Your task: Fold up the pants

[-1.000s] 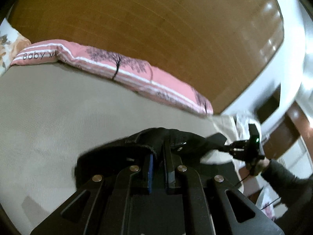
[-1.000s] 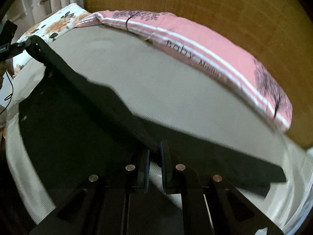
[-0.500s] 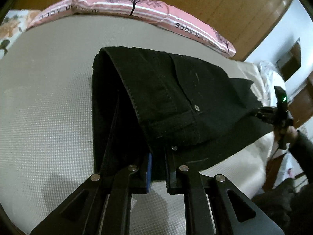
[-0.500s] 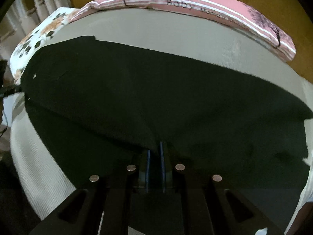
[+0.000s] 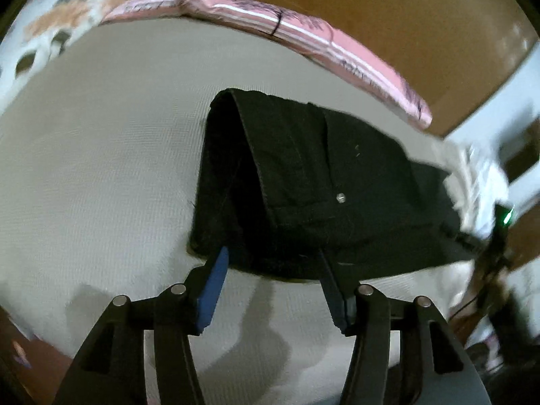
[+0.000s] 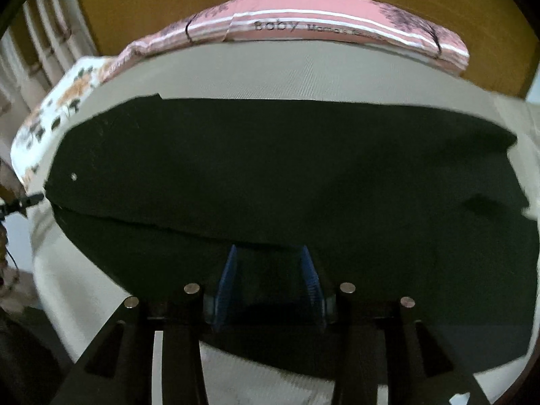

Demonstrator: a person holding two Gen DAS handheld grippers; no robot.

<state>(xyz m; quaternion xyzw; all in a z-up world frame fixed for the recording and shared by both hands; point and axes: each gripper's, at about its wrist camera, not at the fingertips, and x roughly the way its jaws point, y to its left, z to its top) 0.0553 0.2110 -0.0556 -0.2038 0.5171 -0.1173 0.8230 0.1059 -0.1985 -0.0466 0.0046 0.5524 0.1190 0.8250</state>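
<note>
The black pants (image 5: 303, 182) lie on the beige bed (image 5: 101, 168), folded lengthwise, waistband with a metal button (image 5: 341, 197) toward the left wrist camera. In the right wrist view the pants (image 6: 270, 175) spread wide across the bed. My left gripper (image 5: 271, 260) is open, its blue pads just at the near waist edge, holding nothing. My right gripper (image 6: 268, 253) is open at the near edge of the leg end, with cloth lying under and between its fingers. The right gripper shows blurred at the right in the left wrist view (image 5: 496, 236).
A pink pillow (image 5: 303, 33) lies along the wooden headboard (image 5: 371, 6); it shows in the right view too (image 6: 337, 27). A floral pillow (image 6: 60, 101) sits at the bed's left end. The bed edge drops off near both grippers.
Both grippers were shut on the raised pants; they lowered the pants onto the bed and have opened, letting go. The pants now lie flat.
</note>
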